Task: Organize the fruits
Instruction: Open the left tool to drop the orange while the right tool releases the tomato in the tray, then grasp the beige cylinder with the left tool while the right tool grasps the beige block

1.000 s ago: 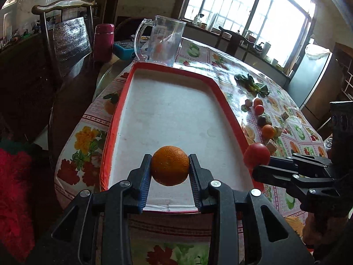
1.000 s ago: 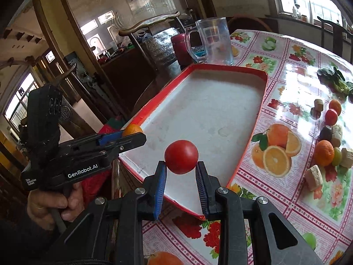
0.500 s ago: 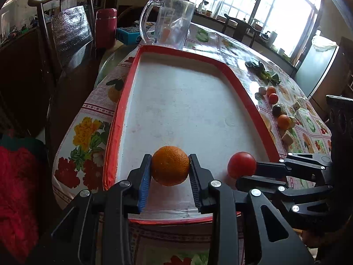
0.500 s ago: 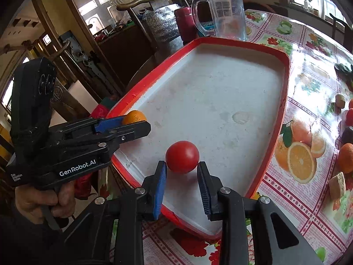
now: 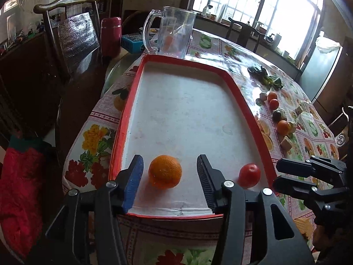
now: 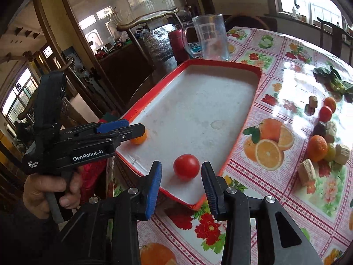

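Red-rimmed and white inside, the tray (image 5: 189, 114) lies on your floral tablecloth (image 6: 286, 50), with a glass jug (image 5: 174, 35) just past its far end. More fruits (image 6: 320, 132) sit loose on the cloth to the tray's right. Your left gripper (image 5: 169, 172) is spread wide around the orange (image 5: 165, 171), touching neither side of it. Your right gripper (image 6: 181, 176) is likewise wide apart, the tomato (image 6: 186, 166) resting free on the tray's near end.
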A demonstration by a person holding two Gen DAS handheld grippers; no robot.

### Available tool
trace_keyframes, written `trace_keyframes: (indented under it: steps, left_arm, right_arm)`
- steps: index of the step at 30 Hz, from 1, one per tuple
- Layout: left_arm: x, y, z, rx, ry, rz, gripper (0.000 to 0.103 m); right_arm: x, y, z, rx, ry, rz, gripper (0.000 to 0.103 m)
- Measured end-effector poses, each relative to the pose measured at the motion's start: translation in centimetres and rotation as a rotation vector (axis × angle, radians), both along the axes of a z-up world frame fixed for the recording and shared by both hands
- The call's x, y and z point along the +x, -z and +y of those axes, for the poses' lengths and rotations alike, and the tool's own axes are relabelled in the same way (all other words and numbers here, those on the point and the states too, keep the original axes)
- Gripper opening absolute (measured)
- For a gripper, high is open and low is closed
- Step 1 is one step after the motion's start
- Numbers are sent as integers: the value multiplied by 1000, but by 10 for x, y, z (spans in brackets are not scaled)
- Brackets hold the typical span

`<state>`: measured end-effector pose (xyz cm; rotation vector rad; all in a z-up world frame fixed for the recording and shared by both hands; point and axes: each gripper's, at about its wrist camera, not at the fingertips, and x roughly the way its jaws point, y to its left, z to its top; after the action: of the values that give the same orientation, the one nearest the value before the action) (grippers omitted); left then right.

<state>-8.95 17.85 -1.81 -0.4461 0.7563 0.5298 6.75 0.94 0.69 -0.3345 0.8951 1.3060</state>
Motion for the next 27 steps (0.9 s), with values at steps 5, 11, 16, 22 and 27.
trace_keyframes:
  steps: [5, 11, 16, 22, 27]
  left_arm:
    - [11, -12, -18, 19, 43, -16, 49]
    - [28, -19, -42, 19, 105, -25, 49]
    - [46, -23, -64, 20, 166, -31, 49]
    - [70, -22, -91, 9, 242, -30, 49]
    - [87, -22, -108, 10, 290, -23, 49]
  right_arm:
    - [24, -5, -33, 19, 92, 2, 40]
    - [52, -5, -73, 27, 198, 4, 40]
    - [70, -3, -100, 29, 271, -3, 40]
    - [90, 0, -122, 31, 338, 1, 40]
    - [104, 2, -134, 33, 370, -3, 40]
